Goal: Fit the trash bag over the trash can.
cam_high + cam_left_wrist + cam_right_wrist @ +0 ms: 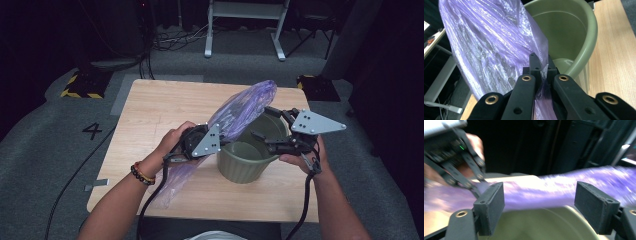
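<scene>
Crinkly translucent purple bag [243, 107] pinched in left gripper [541, 65] (right gripper [539, 206] wide open, empty).

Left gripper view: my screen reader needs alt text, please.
The left claw is shut on a purple bag, held beside a green bin on a wooden table.

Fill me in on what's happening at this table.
A person is lining a green bin with a purple plastic bag. The left gripper is shut on the bag, holding it up beside the bin's rim. The right gripper is over the bin's mouth, fingers apart, facing the bag. The bag isn't inside yet.
</scene>
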The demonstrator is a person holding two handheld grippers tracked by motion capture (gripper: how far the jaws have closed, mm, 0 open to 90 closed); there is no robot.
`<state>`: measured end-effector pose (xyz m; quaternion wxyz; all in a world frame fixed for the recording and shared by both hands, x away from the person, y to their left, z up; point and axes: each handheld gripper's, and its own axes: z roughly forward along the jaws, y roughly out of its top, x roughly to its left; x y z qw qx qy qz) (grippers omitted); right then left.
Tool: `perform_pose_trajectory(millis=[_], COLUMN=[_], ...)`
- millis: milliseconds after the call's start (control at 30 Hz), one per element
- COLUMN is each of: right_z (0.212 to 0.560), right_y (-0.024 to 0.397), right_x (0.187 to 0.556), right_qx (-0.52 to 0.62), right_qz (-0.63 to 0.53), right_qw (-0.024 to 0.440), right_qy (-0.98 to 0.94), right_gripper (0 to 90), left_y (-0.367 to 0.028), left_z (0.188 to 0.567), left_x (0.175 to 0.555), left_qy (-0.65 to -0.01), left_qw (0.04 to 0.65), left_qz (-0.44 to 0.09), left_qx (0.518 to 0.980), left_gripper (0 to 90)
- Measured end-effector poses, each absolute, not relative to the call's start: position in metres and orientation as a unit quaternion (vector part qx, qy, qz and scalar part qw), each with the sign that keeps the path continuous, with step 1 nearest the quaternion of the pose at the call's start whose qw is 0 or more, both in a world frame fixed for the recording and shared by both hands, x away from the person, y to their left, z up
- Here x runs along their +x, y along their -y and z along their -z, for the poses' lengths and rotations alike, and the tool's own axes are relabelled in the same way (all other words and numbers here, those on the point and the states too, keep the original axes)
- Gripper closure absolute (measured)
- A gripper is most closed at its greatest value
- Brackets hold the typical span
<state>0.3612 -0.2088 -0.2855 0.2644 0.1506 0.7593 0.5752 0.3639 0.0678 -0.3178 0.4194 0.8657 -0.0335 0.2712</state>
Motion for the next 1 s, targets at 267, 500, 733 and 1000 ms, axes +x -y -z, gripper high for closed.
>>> perform_pose_trajectory(millis=[267, 500, 733, 1000], right_z=[0.287, 0.305, 0.324, 0.329], right_y=[0.211, 0.201, 0.194, 0.193], right_x=[0.357, 0.371, 0.383, 0.385], right_qx=[0.147, 0.184, 0.202, 0.212], right_qz=[-0.586, -0.535, -0.477, -0.451], right_qw=[0.229, 0.232, 0.209, 0.181], right_qy=[-0.763, -0.792, -0.83, -0.848], right_gripper=[24.3, 39.2, 64.5, 76.6], left_y=[-0.051, -0.05, -0.057, -0.079], left_z=[0.322, 0.326, 0.328, 0.328], left_x=[0.365, 0.362, 0.357, 0.355], left_qy=[0.049, 0.055, 0.051, -0.001], left_qw=[0.402, 0.409, 0.436, 0.494], left_qz=[-0.262, -0.257, -0.261, -0.265], left_qx=[0.876, 0.874, 0.86, 0.828], left_gripper=[89.6, 89.7, 80.6, 36.4])
